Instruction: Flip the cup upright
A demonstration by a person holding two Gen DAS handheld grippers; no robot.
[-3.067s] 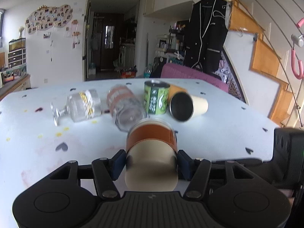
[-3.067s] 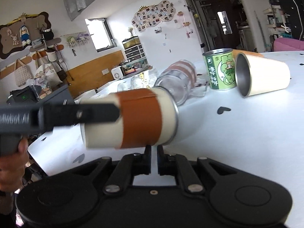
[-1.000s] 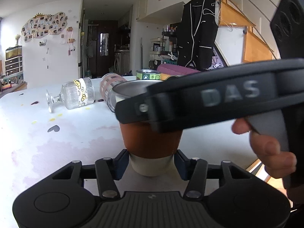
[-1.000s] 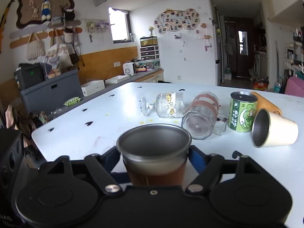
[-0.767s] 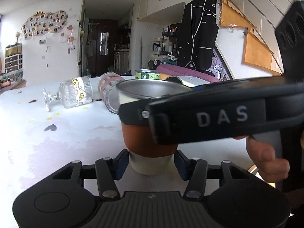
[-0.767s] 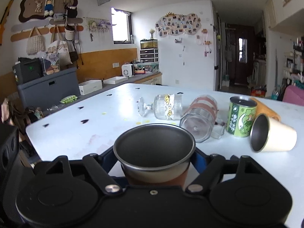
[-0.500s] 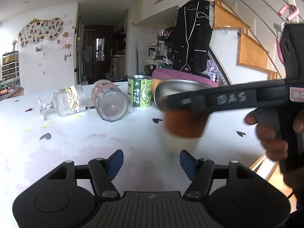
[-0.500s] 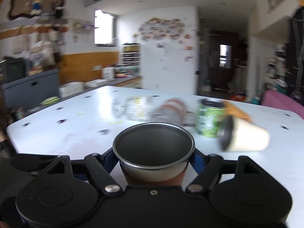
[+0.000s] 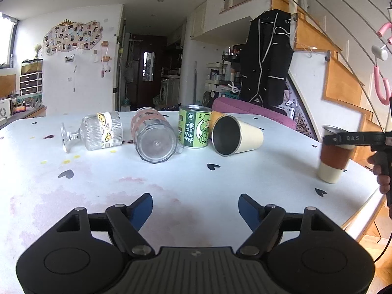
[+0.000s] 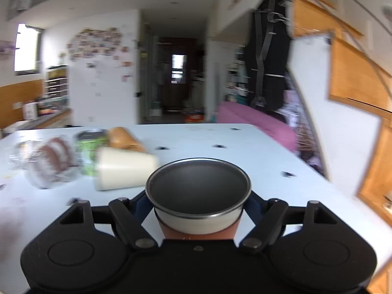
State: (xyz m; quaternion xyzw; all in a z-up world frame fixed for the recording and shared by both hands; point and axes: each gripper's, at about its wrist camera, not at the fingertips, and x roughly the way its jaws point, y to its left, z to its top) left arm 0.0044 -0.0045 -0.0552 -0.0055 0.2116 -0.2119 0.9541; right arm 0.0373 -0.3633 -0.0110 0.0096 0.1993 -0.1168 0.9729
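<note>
The cup with the brown sleeve (image 10: 198, 196) stands upright, mouth up, between the fingers of my right gripper (image 10: 198, 208), which is shut on it. In the left wrist view the same cup (image 9: 333, 158) is at the table's right edge, held by the right gripper (image 9: 352, 138), with its base at or just above the tabletop. My left gripper (image 9: 195, 208) is open and empty over the near middle of the white table (image 9: 171, 178).
A stemmed glass (image 9: 98, 131), a glass mug (image 9: 153, 138) and a cream steel cup (image 9: 235, 136) lie on their sides at the back. A green can (image 9: 194, 126) stands upright among them. The table's right edge (image 9: 362, 208) is close to the held cup.
The left gripper let go of the brown-sleeved cup and opened. The right gripper carried the upright cup away to the right side of the table.
</note>
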